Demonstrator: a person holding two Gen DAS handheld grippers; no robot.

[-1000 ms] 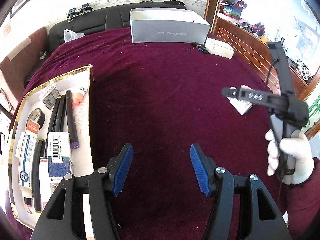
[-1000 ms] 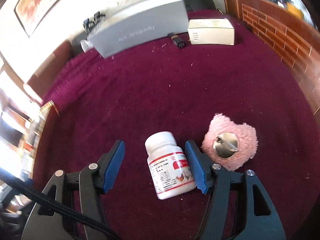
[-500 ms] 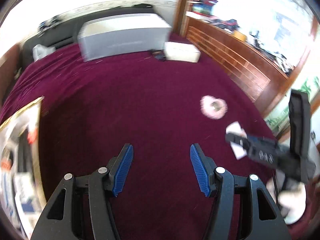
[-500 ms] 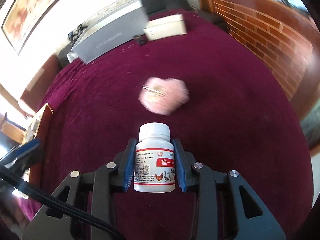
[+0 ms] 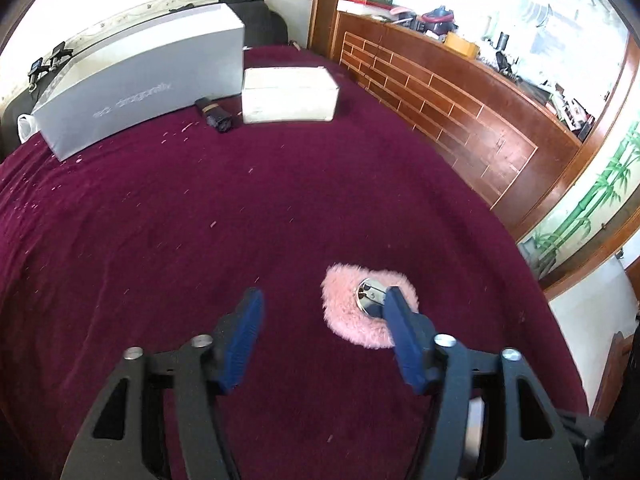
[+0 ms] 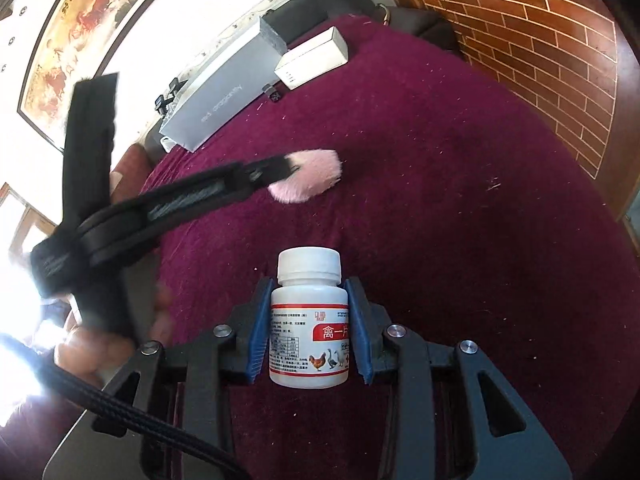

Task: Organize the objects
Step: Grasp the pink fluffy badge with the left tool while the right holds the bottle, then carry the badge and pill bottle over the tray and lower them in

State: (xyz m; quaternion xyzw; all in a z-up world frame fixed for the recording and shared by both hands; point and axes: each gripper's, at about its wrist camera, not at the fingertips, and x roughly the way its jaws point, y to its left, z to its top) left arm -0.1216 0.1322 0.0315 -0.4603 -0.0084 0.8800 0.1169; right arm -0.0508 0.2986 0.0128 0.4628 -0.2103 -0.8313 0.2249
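Right gripper clamps the white pill bottle at its labelled body, upright above the maroon cloth; rigid, likely light and smooth, so a mid-body hold suits it. Left gripper hovers wide and empty, its right finger over the pink fluffy pad, soft and compressible, best pinched across its metal centre.

A home living room: a maroon cloth covers the table, a framed horse painting hangs on the white wall, a black sofa stands behind, and a wooden cabinet holds household clutter.
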